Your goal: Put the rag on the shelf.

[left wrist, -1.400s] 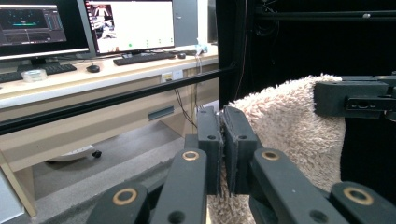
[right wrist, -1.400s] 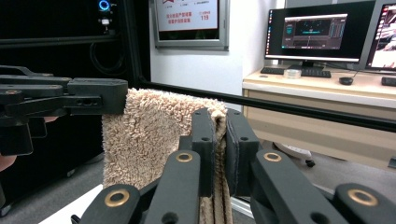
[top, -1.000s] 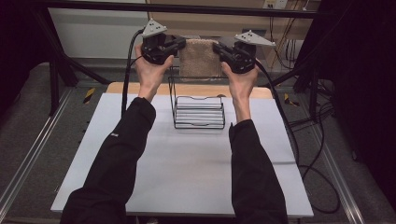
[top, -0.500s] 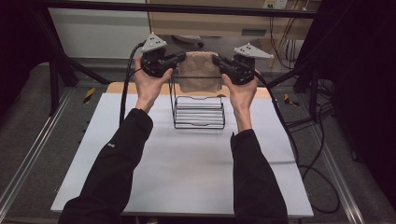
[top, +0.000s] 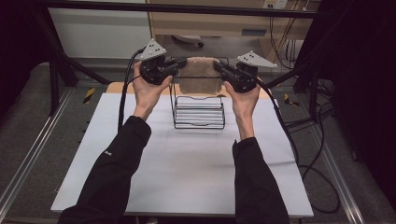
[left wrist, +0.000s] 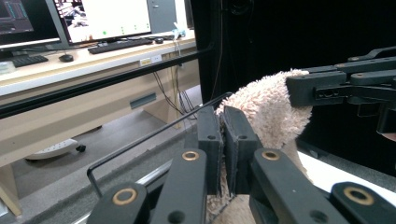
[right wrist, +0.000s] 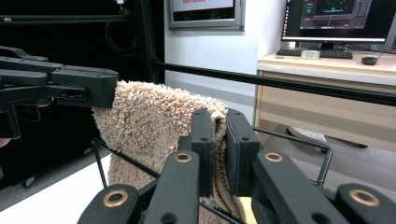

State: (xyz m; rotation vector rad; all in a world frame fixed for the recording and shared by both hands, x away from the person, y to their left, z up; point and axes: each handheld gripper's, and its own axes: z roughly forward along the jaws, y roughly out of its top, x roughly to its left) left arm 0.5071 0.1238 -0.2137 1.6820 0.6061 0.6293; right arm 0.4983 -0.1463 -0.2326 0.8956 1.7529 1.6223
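From the high view, the left hand-held gripper (top: 180, 63) and the right hand-held gripper (top: 219, 66) each pinch an upper corner of a beige towel (top: 201, 77), holding it stretched between them above the far end of a black wire rack (top: 198, 112), which stands at 12 o'clock on the white counter (top: 177, 172).

In the left gripper view, the jaws press together on the fluffy towel (left wrist: 266, 112) edge; the right hand-held gripper (left wrist: 299, 91) clamps it at 2 o'clock.

In the right gripper view, the jaws pinch the towel (right wrist: 149, 121), and the left hand-held gripper (right wrist: 105, 88) grips it at 10 o'clock, above the rack's wire (right wrist: 289, 135)
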